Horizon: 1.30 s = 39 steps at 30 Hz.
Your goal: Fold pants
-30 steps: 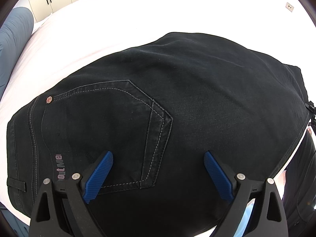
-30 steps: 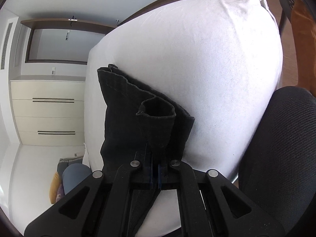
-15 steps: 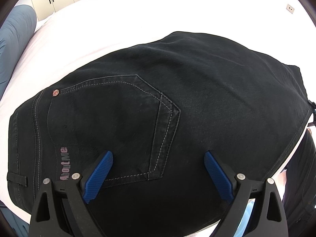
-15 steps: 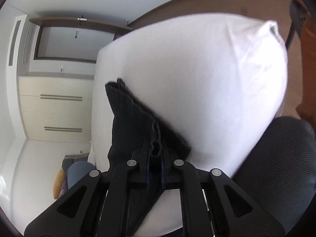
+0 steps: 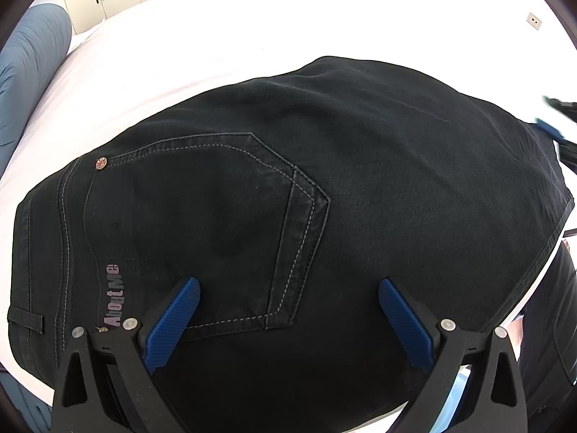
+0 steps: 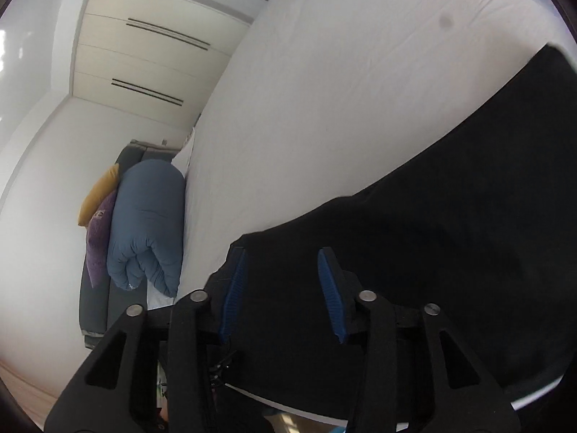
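Left gripper [image 5: 286,319] at 6 o'clock of the left wrist view, jaws spread wide and opening, blue pads [image 5: 173,326] hanging over the pants [image 5: 324,216] with nothing pinched between them. Whether the pads touch the cloth cannot be told.

Pants black, folded into a broad slab, lying flat on the white bed [image 5: 216,36] and filling the centre of that view. Back pocket [image 5: 202,231] facing up, pale stitching, a rivet [image 5: 101,162] at its 10 o'clock corner, lettering [image 5: 112,296] near the 8 o'clock edge, a belt loop [image 5: 25,319] at 8 o'clock. No container in sight; pocket lying flat, contents not visible.

Right gripper [image 6: 281,288] at 6 o'clock of the right wrist view, jaws narrow but parted and opening. Pants [image 6: 432,252] seen behind the gap and running off toward 2 o'clock; pads not pressing on the cloth. A sliver of the right gripper [image 5: 557,126] also at 3 o'clock of the left wrist view, blurred, at the far edge of the pants.

Beyond, bare sheet [image 6: 360,72] toward 12 o'clock. Blue duvet roll [image 6: 148,231] at 9 o'clock beside the bed, with purple [image 6: 99,238] and yellow cushions [image 6: 99,195] against it. Farthest, a cream wardrobe [image 6: 144,54] at 11 o'clock.
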Available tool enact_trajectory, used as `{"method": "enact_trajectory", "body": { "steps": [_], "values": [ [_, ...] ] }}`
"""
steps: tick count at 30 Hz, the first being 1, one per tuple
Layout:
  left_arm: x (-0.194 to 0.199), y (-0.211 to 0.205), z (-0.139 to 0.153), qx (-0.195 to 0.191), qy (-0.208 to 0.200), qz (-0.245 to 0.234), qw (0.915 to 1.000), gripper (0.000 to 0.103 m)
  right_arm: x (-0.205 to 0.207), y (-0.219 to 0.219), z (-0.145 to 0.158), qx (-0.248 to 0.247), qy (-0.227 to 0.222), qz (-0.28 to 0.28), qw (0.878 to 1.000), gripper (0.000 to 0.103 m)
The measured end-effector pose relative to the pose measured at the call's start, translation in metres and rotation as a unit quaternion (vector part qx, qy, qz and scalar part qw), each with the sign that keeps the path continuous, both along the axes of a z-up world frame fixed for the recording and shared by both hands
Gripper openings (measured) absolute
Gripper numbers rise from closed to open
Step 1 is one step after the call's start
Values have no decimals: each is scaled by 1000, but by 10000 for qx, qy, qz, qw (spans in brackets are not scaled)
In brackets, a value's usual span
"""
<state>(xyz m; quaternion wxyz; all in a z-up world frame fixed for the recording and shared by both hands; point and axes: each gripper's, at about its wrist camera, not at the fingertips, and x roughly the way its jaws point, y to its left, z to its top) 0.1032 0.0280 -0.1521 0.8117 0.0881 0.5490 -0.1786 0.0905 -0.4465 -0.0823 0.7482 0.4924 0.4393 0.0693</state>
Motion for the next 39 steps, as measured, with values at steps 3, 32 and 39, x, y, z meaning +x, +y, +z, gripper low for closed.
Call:
{"method": "enact_trajectory", "body": {
  "steps": [3, 32, 39],
  "values": [
    [0, 6, -1, -50, 20, 10, 10000, 101, 29, 7, -45, 102, 661, 96, 9977, 20],
    [89, -166, 20, -939, 423, -1291, 9863, 11, -37, -54, -66, -364, 499, -741, 9953, 0],
    [140, -93, 10, -1063, 514, -622, 9911, 5, -52, -98, -66, -672, 478, -1256, 9887, 0]
  ]
}}
